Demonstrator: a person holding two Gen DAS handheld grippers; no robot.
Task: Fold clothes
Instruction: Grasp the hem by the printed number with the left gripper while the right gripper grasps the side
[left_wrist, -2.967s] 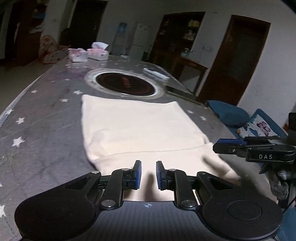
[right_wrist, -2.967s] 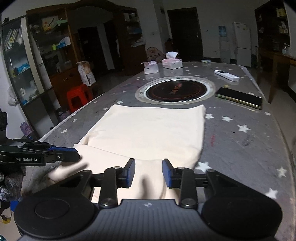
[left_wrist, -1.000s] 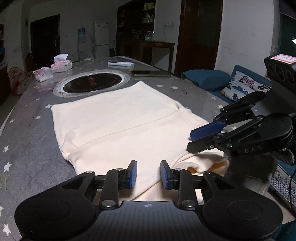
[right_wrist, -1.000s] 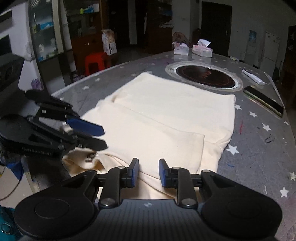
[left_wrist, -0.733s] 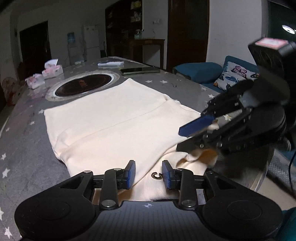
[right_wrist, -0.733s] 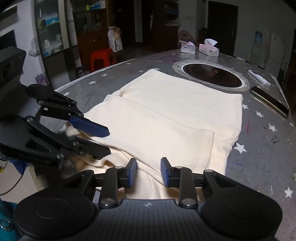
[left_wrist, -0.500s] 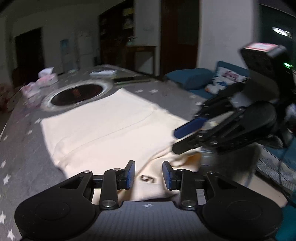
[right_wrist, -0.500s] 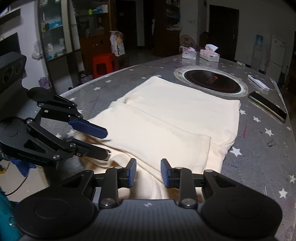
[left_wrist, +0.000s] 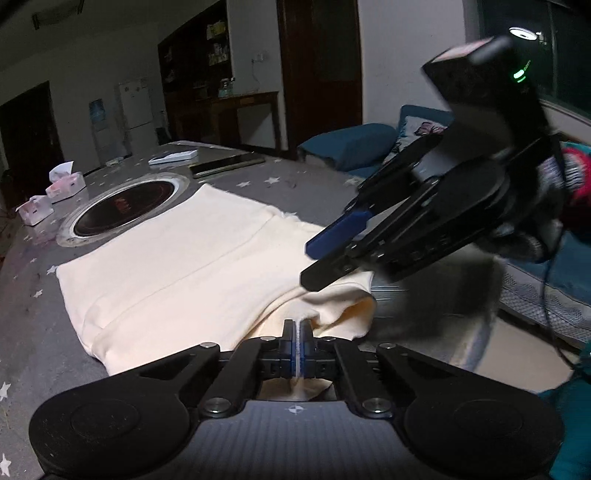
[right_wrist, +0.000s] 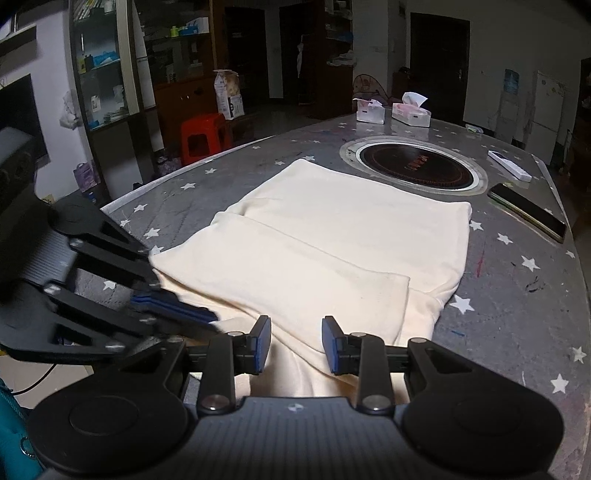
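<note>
A cream garment (left_wrist: 192, 273) lies partly folded on the grey star-patterned table (left_wrist: 29, 332), its near end hanging over the table's edge. My left gripper (left_wrist: 297, 332) is shut on the garment's near edge, and the cloth bunches up around the pinch. In the right wrist view the garment (right_wrist: 332, 243) spreads ahead and my right gripper (right_wrist: 295, 343) is open with the cloth's near edge between its fingers. The right gripper also shows in the left wrist view (left_wrist: 332, 254), open, just above the cloth's right corner. The left gripper shows at left in the right wrist view (right_wrist: 177, 306).
A round black cooktop (right_wrist: 415, 168) is set into the table beyond the garment. A phone (right_wrist: 526, 210) and a white remote (right_wrist: 509, 170) lie at the right. Two tissue boxes (right_wrist: 410, 110) stand at the far end. A blue sofa (left_wrist: 354, 151) and a red stool (right_wrist: 203, 140) flank the table.
My left gripper has closed on the garment's near edge and lifted it slightly. My right gripper stays open and has moved in over the near right part of the cloth.
</note>
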